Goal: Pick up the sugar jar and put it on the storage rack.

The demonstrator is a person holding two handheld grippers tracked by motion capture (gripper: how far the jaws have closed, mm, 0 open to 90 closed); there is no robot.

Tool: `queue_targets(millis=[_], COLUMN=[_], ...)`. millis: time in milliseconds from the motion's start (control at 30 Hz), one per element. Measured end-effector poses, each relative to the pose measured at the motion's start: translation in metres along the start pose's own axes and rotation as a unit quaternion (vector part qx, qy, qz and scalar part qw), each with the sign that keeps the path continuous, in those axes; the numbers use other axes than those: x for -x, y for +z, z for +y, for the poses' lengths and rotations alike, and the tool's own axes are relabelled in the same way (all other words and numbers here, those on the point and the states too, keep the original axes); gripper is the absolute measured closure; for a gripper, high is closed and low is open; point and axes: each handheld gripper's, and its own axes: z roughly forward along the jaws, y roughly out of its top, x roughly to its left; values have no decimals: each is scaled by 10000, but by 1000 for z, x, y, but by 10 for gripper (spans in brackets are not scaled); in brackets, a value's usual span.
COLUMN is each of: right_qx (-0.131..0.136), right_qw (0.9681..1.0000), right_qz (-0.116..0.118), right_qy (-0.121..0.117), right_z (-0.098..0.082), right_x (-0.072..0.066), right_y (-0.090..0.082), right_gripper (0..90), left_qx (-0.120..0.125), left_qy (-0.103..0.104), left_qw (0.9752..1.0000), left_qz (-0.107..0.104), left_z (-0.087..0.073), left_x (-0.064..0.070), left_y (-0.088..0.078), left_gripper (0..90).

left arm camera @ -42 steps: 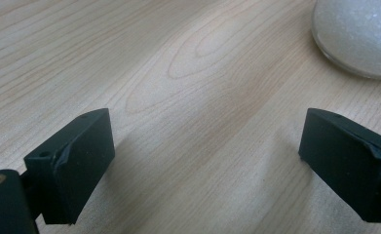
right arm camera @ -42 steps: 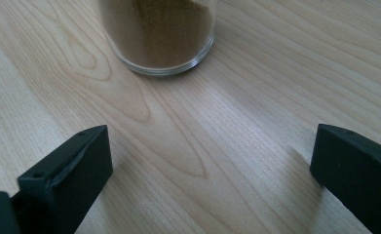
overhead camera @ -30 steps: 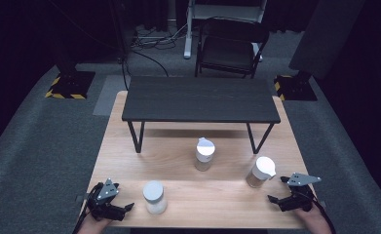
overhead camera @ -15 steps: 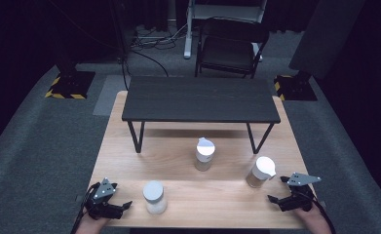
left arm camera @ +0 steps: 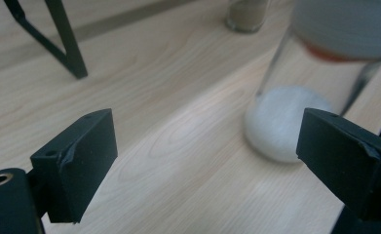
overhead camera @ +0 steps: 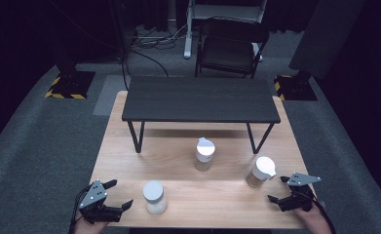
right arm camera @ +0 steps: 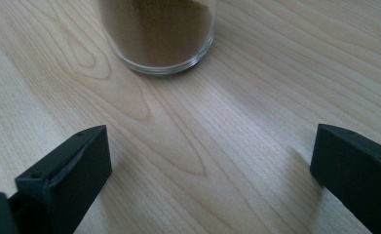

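Clearly both the left gripper (overhead camera: 119, 195) and the right gripper (overhead camera: 278, 189) gape empty; a careless left approach could topple the white-lidded jar (overhead camera: 154, 197).

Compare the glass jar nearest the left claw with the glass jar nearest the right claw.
The clear glass jar with white powder holds white contents; the clear glass jar with brown powder holds brown.
The white-powder jar's lid looks flat and round from above; the brown-powder jar's white lid has a small tab jutting out at one side.
Both stand upright on the light wooden table, white-lidded, untouched by either claw.
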Motion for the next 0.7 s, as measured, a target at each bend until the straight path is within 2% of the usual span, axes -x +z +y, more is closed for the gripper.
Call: queue_targets(millis=[200, 300, 700], right_qx=[-3, -2, -4], right_qw=[10000, 10000, 10000], right_qz=[-7, -8, -18], right_qy=[-5, -5, -1], right_z=[0, 0, 0], right_x=[0, 0, -1], right_y=[0, 0, 0], right_gripper=[11, 11, 10], left_qx=[122, 159, 718], left_qy=[-204, -164, 104], left_qw=[9995, 9995, 9965], left_qz=[-189, -228, -405], left_z=[1, 0, -5], left_x=[-1, 0, 6], left_y=[2, 3, 0], left_gripper=[58, 57, 55])
